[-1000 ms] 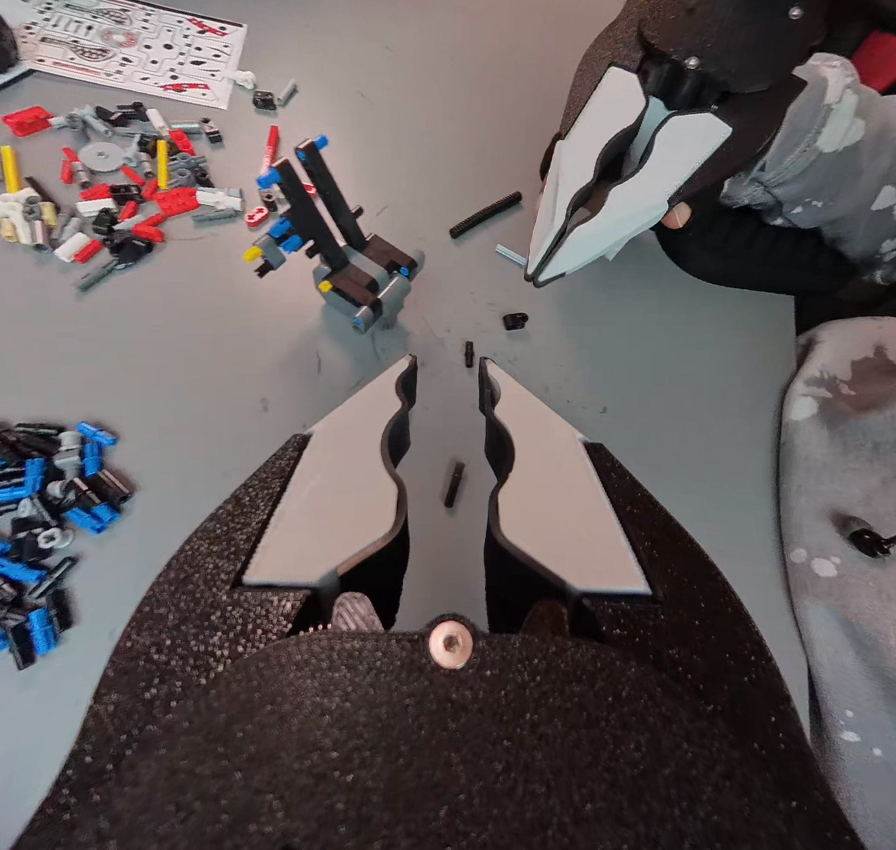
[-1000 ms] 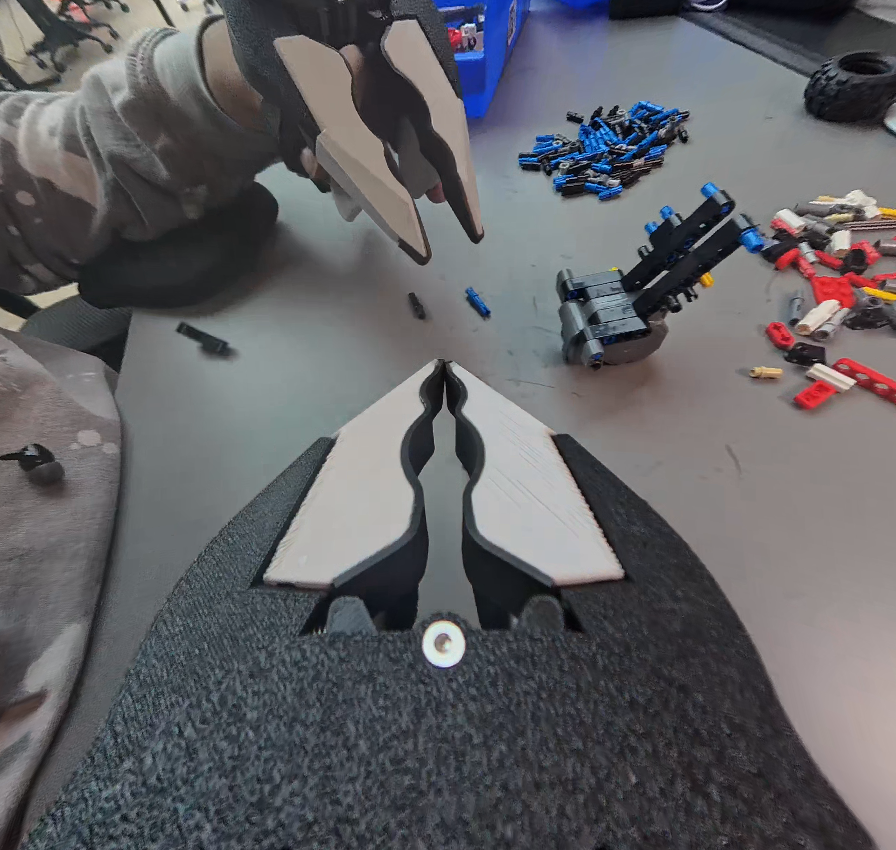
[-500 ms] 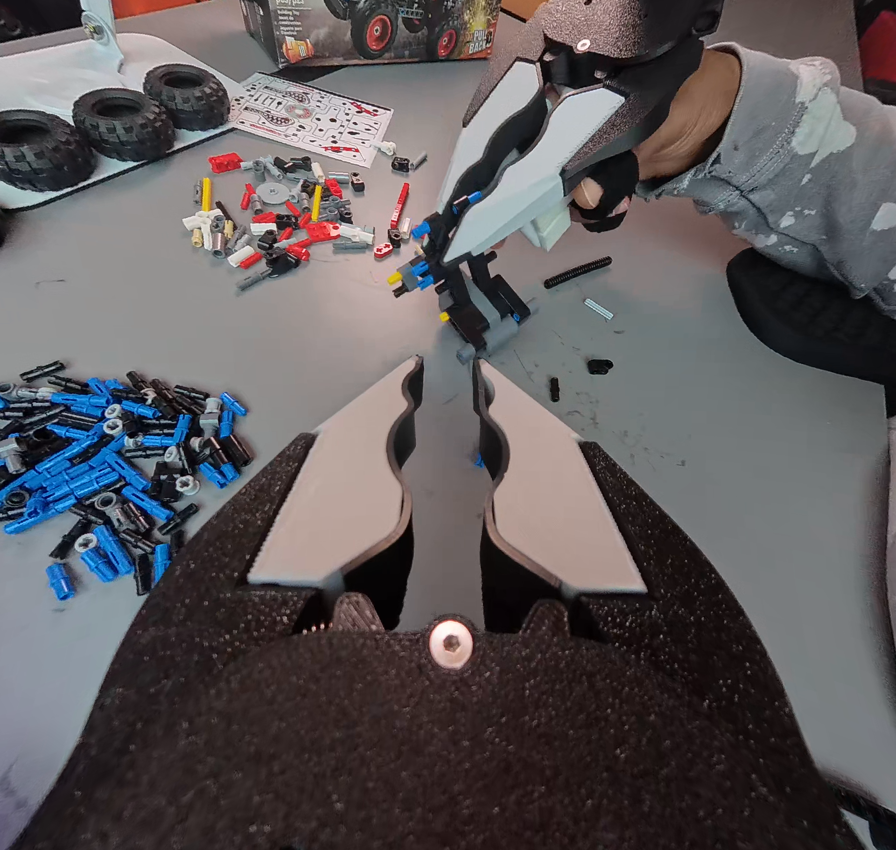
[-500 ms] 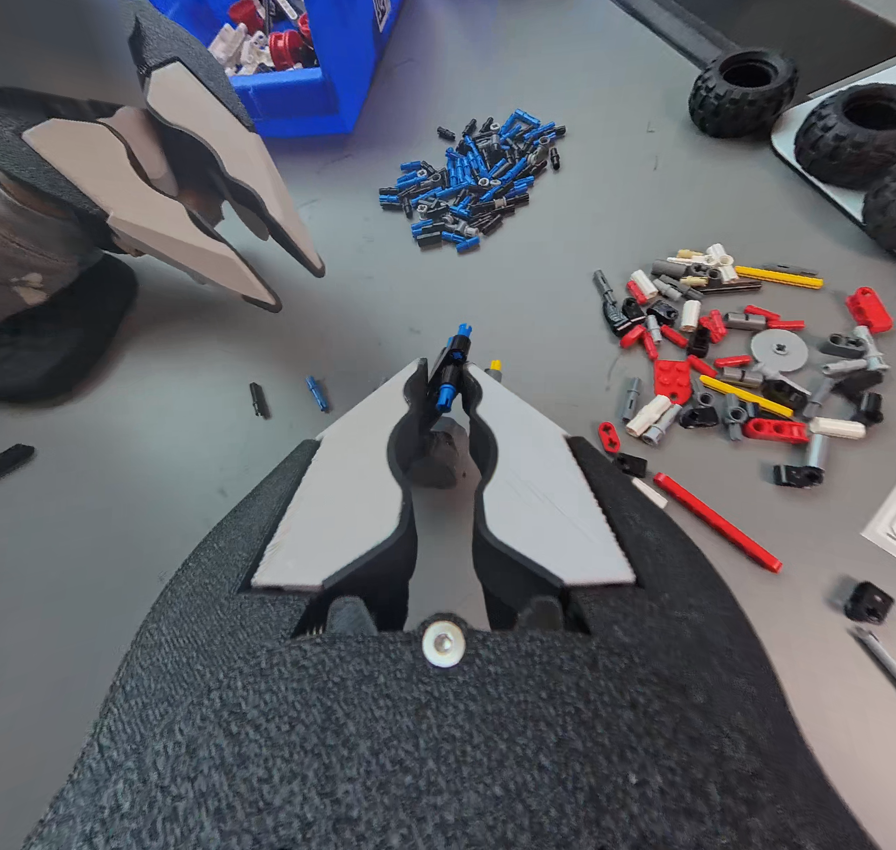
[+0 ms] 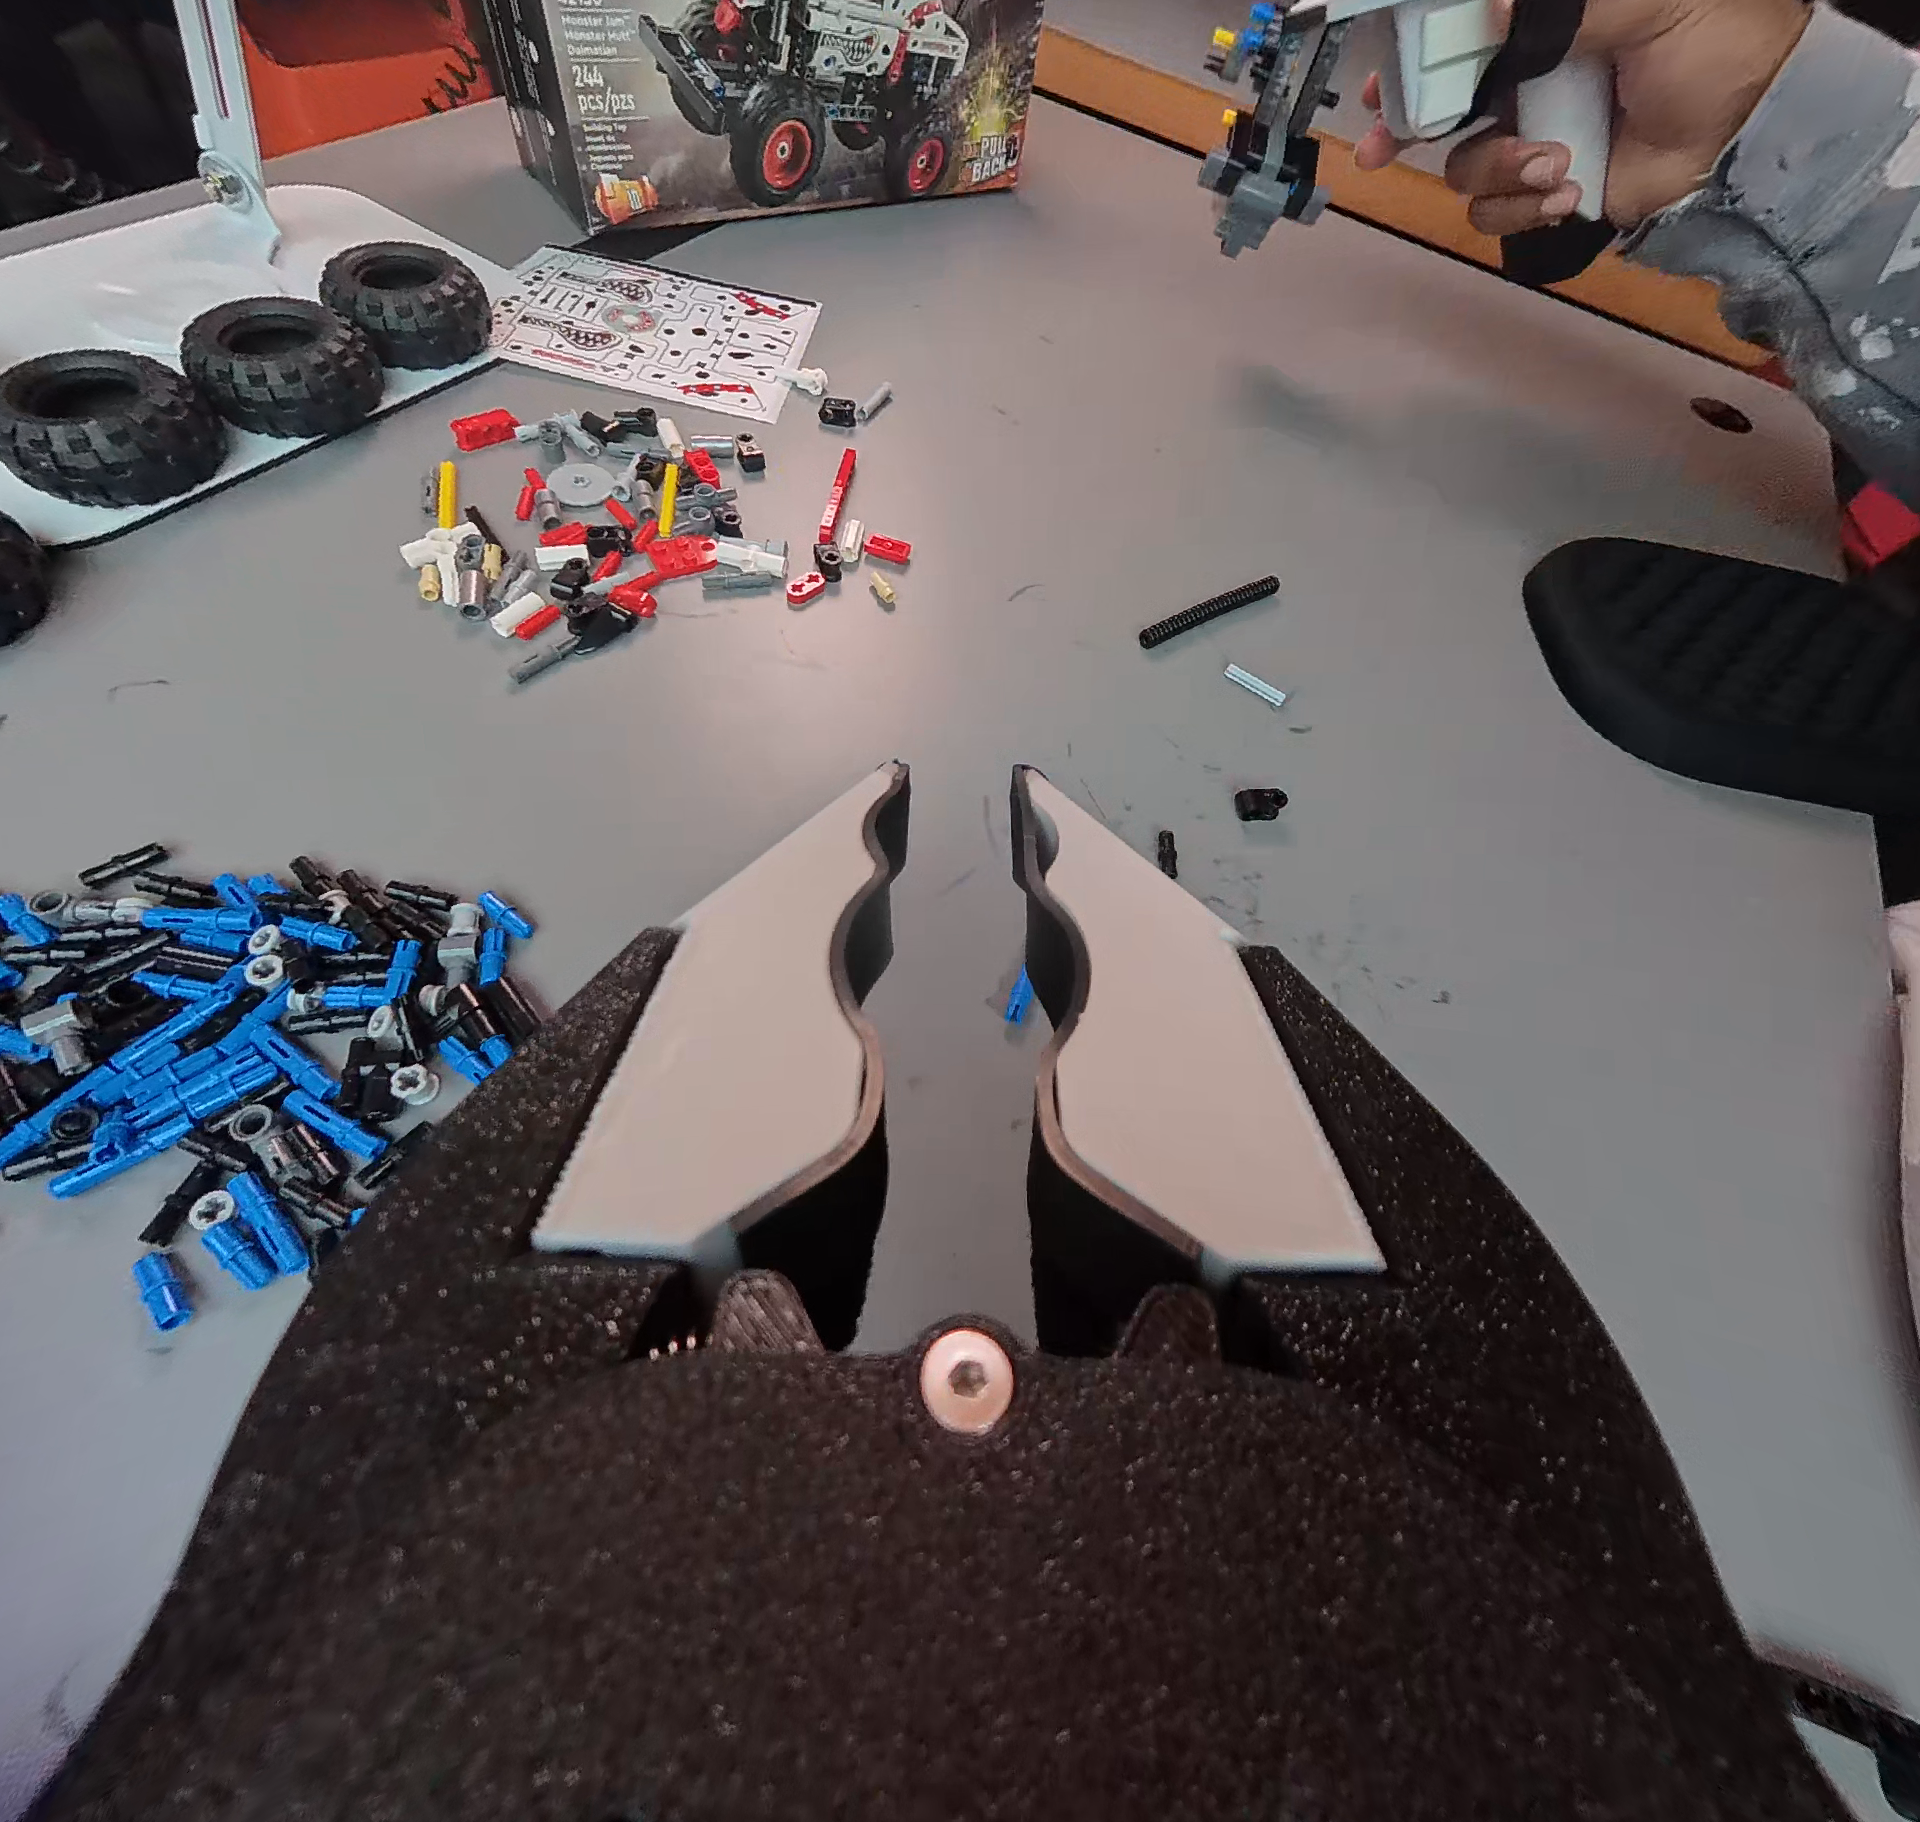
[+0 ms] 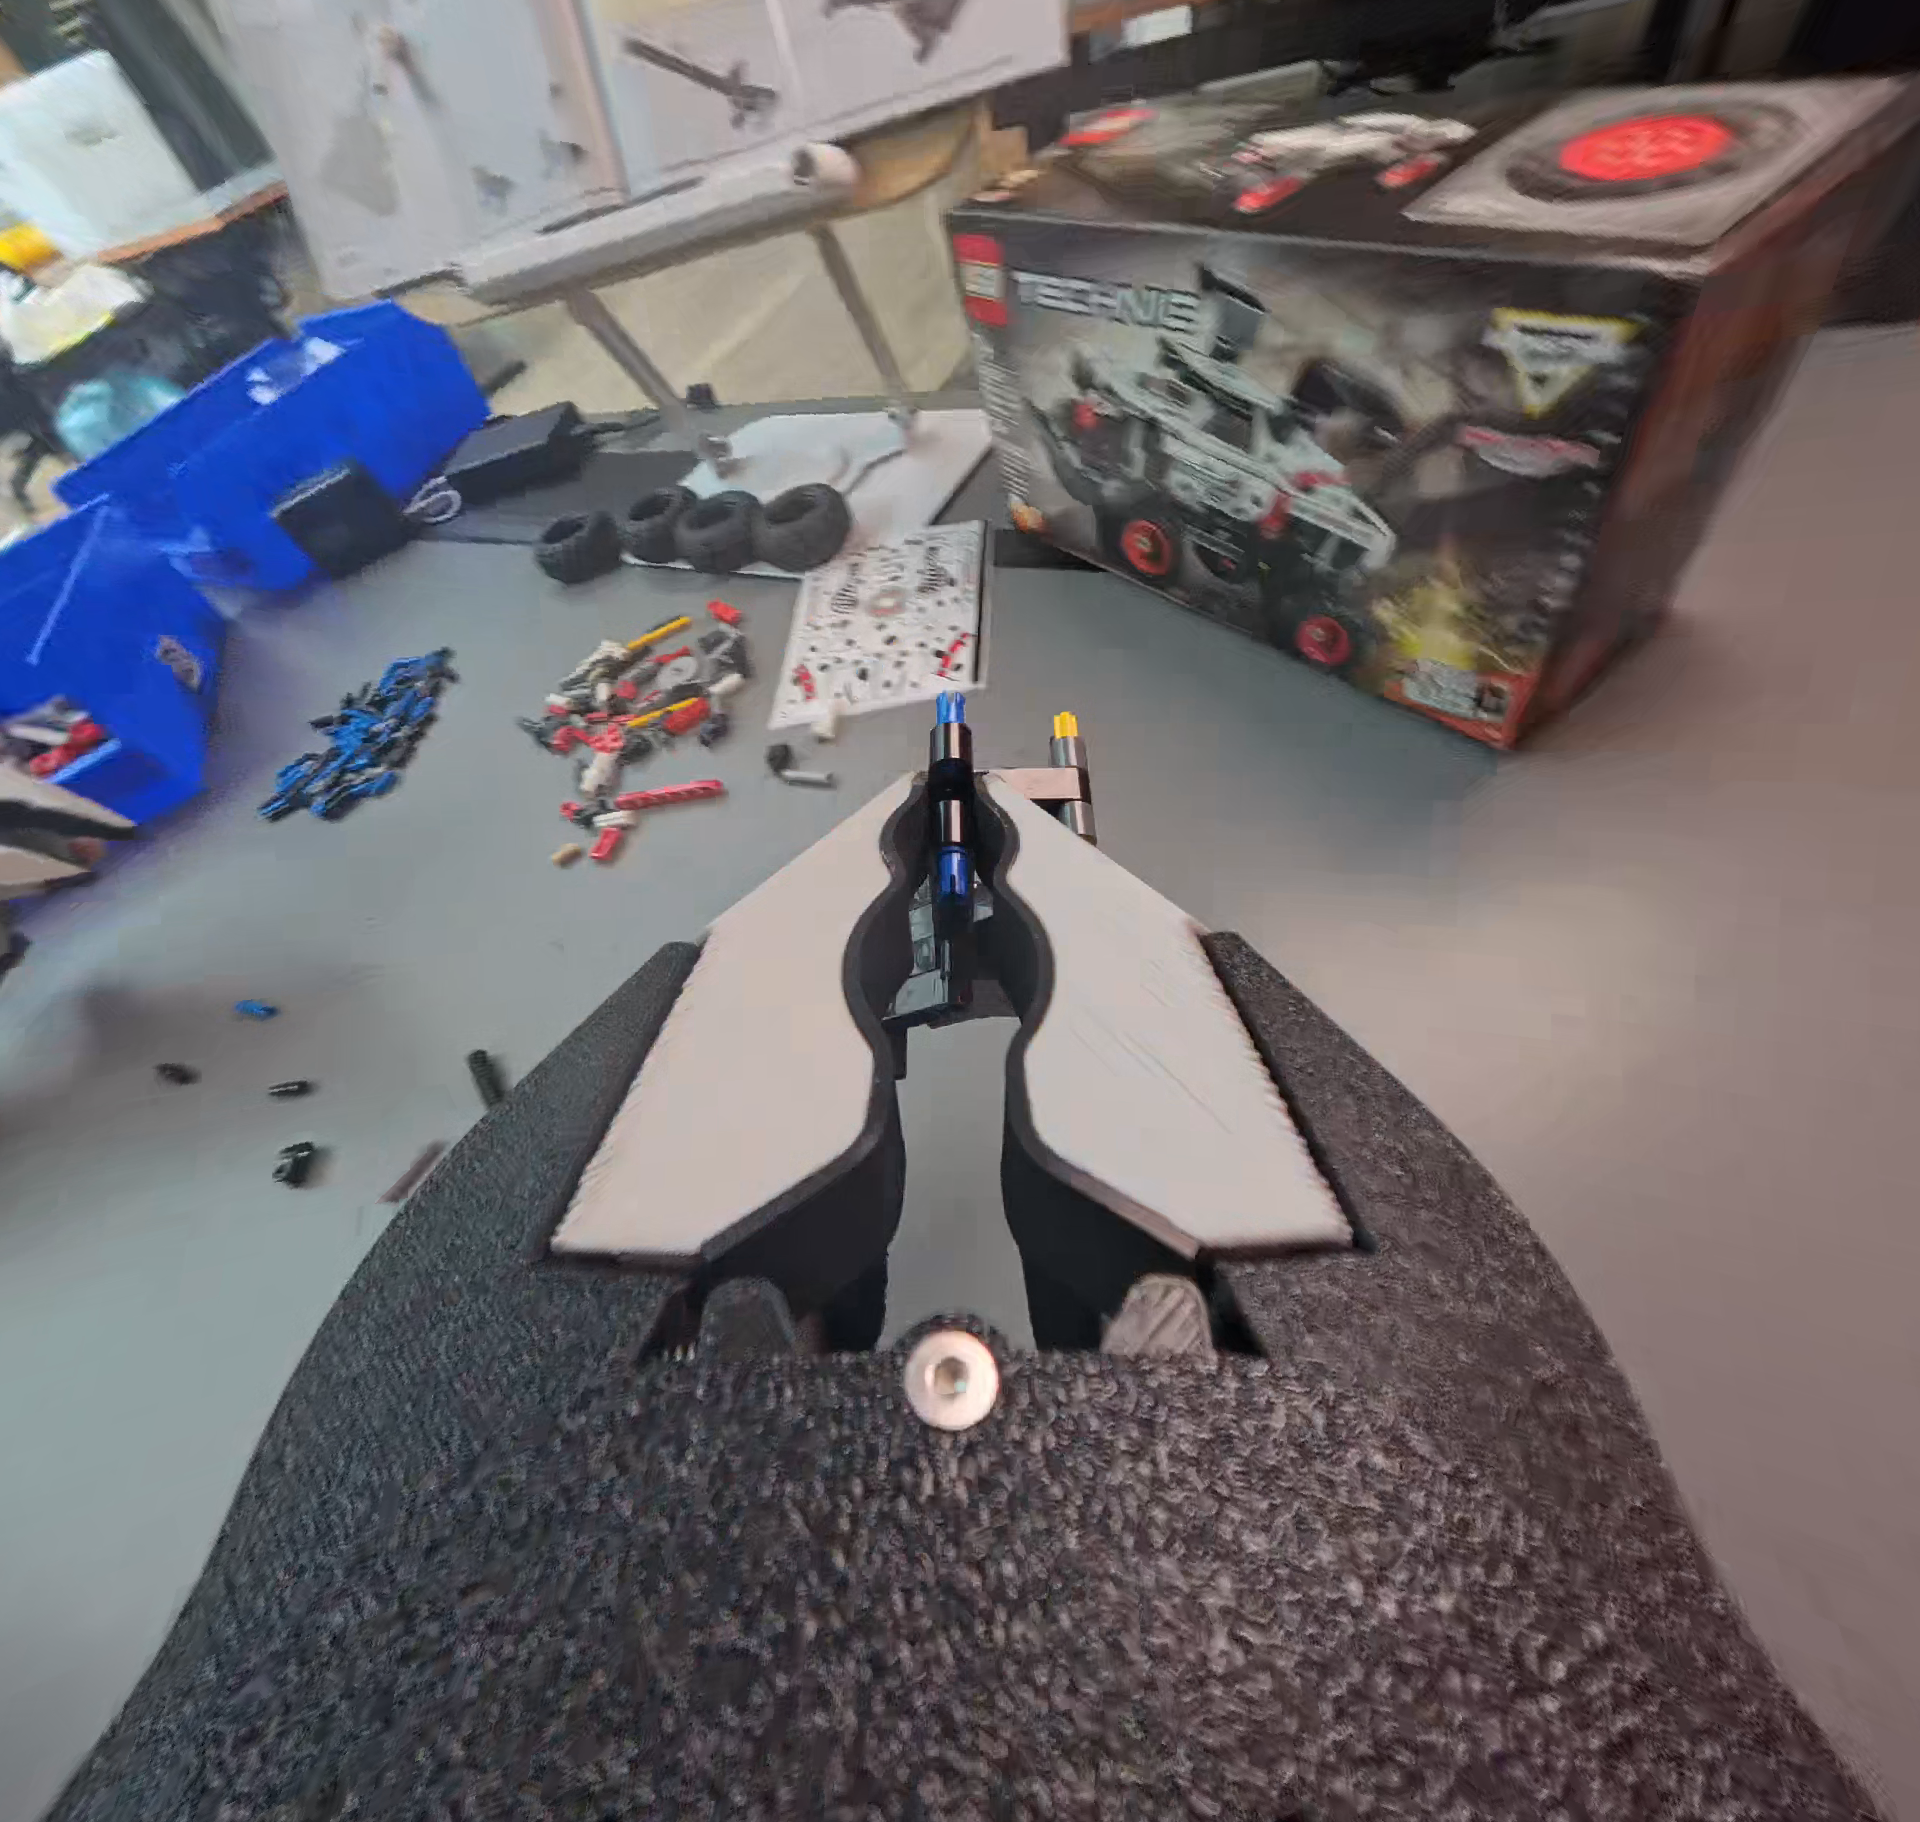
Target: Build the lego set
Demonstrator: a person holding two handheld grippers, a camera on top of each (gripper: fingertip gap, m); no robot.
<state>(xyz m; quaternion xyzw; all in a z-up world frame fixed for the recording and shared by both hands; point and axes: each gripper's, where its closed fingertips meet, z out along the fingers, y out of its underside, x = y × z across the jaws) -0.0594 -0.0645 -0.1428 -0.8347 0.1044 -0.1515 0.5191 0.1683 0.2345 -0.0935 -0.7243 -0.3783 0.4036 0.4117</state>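
Right claw [image 6: 951,785] clamped the partly built lego assembly [image 6: 948,868], lifted clear of the grey surface [image 5: 1039,484]. Left claw [image 5: 956,775] hovered low, slightly parted, empty. Blue bin [image 6: 114,671] held red and white pieces.

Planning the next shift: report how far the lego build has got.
Done: only one small black and grey assembly is joined. In hand: the right gripper holds it above the table; the left gripper is open, empty. Left: the tyres, the mixed parts pile and the blue and black pins lie loose.
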